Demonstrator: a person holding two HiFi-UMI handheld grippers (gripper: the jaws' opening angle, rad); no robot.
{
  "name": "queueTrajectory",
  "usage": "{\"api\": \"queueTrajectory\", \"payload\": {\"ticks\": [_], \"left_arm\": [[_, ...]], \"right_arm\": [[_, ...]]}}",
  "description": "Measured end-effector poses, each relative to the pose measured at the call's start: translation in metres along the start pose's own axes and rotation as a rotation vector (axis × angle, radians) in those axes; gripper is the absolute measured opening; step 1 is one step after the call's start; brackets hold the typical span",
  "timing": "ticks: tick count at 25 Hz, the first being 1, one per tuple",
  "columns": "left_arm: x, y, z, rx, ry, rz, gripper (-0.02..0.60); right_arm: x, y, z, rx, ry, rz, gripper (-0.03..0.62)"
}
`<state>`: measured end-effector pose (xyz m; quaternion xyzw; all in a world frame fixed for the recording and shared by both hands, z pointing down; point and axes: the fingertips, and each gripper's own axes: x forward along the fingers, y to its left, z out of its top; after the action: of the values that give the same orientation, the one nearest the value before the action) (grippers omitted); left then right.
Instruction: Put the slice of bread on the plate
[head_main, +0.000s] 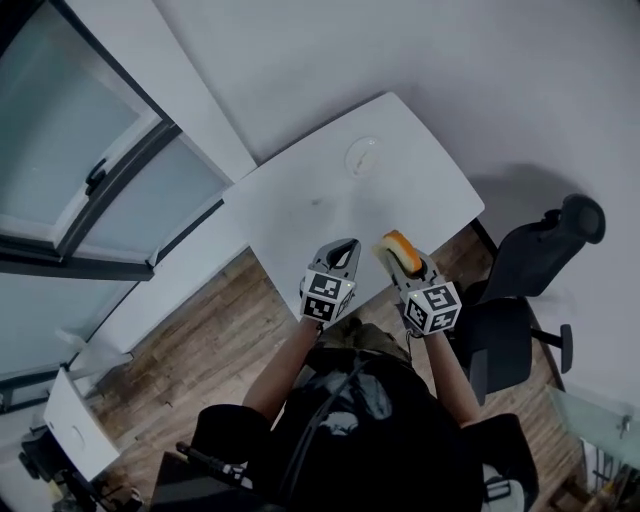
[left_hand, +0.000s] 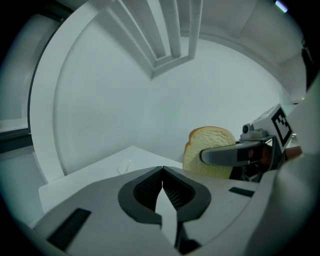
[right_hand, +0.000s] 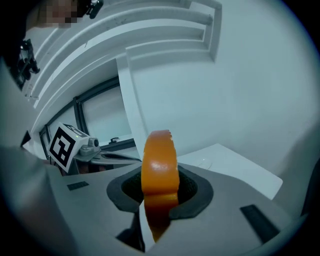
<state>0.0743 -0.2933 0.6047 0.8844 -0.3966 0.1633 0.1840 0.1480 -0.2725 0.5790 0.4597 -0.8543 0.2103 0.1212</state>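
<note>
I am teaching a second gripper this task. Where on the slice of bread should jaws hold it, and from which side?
Take the slice of bread at one edge, jaws on its two flat faces, coming edge-on as the right gripper does: it is thin and broad.

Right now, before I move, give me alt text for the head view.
The right gripper holds the bread upright at the near edge of a white table. The left gripper, shut and empty, is beside it. The plate lies farther across the table.
</note>
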Motion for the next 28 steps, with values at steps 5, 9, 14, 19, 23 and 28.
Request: {"api": "queueTrajectory", "payload": {"ticks": [5,9,14,19,23,28], "left_arm": [[0.049,0.046,-0.001,-0.043,0.023,0.01,0.006],[0.086,0.076,-0.014,-0.059,0.071,0.042,0.006],[0.15,0.115,-0.029,-0.114,0.099,0.084,0.007],[0.178,0.135,-0.03,-0.146,0.125,0.127,0.007],[0.182,0.139,-0.036,-0.187,0.133,0.138,0.006],[0.174,0.137,-0.055,-0.257,0.147,0.171,0.006]], "right_arm": [[0.072,-0.039,-0.004,-0.067,0.046,-0.017,0.101],[0.128,-0.076,-0.011,-0.176,0.112,-0.041,0.101],[0.208,-0.126,-0.019,-0.372,0.22,-0.053,0.101],[0.277,-0.178,-0.027,-0.757,0.339,-0.13,0.101],[0.324,-0.22,-0.042,-1.049,0.517,-0.242,0.101],[0.367,-0.216,-0.043,-1.256,0.559,-0.185,0.101]]}}
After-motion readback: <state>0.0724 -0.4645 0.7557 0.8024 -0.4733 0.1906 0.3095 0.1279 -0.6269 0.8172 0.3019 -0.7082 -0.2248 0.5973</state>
